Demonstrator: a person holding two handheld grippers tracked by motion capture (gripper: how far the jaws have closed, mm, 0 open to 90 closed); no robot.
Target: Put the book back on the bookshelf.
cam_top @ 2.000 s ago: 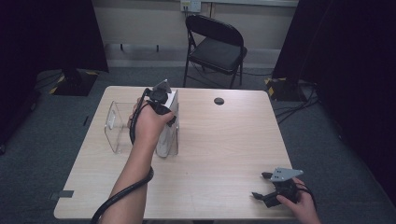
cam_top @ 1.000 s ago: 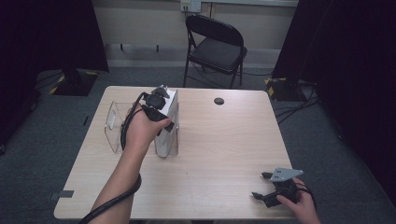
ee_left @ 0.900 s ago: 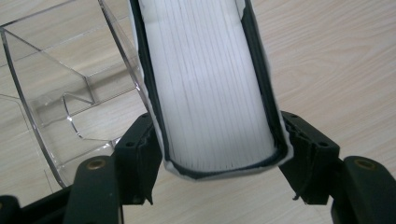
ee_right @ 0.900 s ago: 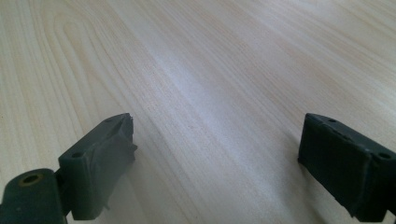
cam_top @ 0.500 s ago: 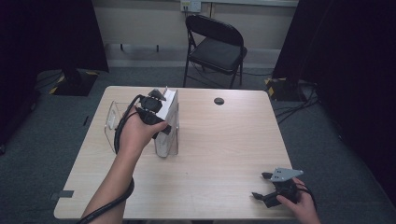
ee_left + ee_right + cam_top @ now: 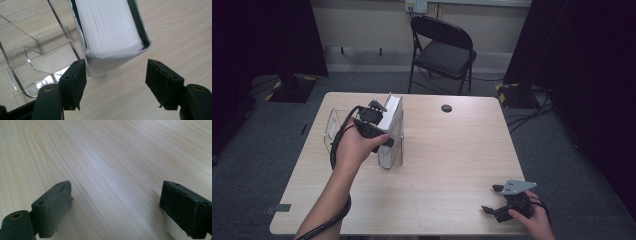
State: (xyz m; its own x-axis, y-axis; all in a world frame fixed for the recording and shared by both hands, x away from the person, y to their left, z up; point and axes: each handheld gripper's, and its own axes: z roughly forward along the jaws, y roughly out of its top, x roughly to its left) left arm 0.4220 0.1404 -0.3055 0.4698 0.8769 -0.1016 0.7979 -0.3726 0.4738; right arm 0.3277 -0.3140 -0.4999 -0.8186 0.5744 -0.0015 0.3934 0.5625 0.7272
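Observation:
A thick book (image 6: 393,114) in a pale cover stands on end against a clear acrylic stand (image 6: 331,126) at the table's back left. In the left gripper view its white page block (image 6: 110,27) rises just beyond the jaws, beside the clear stand (image 6: 30,50). My left gripper (image 6: 379,132) (image 6: 116,82) is at the book's near side. It is open, with the pads on either side of the book's lower end and clear of it. My right gripper (image 6: 489,198) (image 6: 115,202) rests open on bare wood near the front right corner.
A small black round disc (image 6: 446,108) lies at the back middle of the wooden table (image 6: 452,165). A black folding chair (image 6: 443,50) stands behind the table. Cables trail on the floor at the right (image 6: 527,115).
My left hand has drawn back a little from the book, towards the left and the near side. The right gripper has not moved.

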